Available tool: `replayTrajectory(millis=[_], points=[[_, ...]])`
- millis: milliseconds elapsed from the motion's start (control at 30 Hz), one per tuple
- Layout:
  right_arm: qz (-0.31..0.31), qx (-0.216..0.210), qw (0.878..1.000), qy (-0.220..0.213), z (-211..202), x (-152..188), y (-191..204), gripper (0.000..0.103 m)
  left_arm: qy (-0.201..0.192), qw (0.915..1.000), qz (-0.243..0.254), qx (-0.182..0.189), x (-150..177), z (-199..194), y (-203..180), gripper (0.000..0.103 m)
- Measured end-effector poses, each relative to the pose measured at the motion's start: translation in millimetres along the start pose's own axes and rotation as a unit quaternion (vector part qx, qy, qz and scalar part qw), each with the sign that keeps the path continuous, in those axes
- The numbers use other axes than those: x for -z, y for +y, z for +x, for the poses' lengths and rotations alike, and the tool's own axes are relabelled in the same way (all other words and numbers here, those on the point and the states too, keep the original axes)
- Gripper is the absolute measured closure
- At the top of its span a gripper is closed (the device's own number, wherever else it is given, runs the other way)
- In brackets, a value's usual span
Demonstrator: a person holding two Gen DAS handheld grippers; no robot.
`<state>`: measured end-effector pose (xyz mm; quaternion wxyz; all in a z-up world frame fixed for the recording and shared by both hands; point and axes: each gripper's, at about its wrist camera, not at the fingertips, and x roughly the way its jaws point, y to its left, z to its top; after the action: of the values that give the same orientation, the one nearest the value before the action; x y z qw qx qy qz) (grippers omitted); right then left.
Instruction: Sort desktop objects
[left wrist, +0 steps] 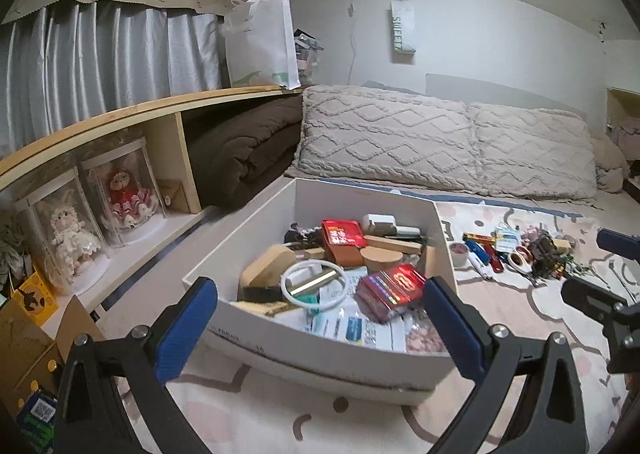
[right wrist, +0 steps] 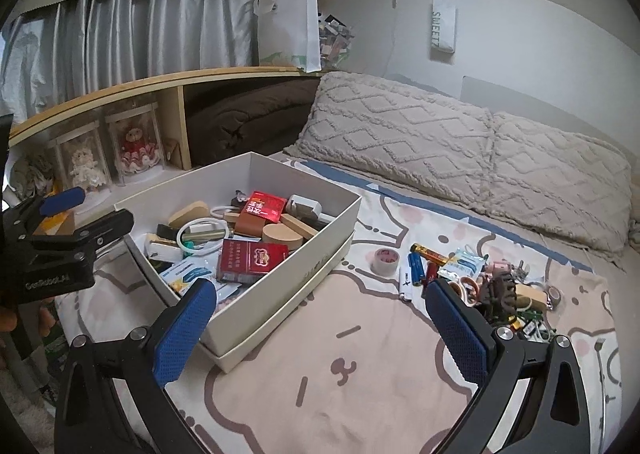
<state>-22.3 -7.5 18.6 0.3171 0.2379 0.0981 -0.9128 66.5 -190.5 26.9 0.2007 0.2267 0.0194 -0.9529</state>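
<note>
Presumably light and rigid, the small white plastic lighter (right wrist: 405, 281) lying on the bedsheet beside the white cardboard box (right wrist: 280, 286) suits a mid-body pinch; both left gripper (left wrist: 320, 318) and right gripper (right wrist: 320, 318) gape wide, empty.

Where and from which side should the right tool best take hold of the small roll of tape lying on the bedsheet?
The small roll of clear tape lies flat, hole upward, apart from the white box. Probably come from above with the open right tool and pinch across its outer rim, since the low round wall offers two opposite sides.
</note>
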Motion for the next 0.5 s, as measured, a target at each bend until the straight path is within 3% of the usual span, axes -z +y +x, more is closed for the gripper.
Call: replayTrajectory(millis=[200,500], points=[[-0.002,0.003,1.000,-0.016,-16.6,8.9,3.8,0.000,-0.002,0.9996,-0.019,0.020,10.0,-17.9,3.9,0.000],[-0.008,0.002,1.000,-0.030,-39.0,19.4,10.6,0.000,0.001,0.9994,-0.006,0.035,22.7,-43.2,-2.7,0.000]])
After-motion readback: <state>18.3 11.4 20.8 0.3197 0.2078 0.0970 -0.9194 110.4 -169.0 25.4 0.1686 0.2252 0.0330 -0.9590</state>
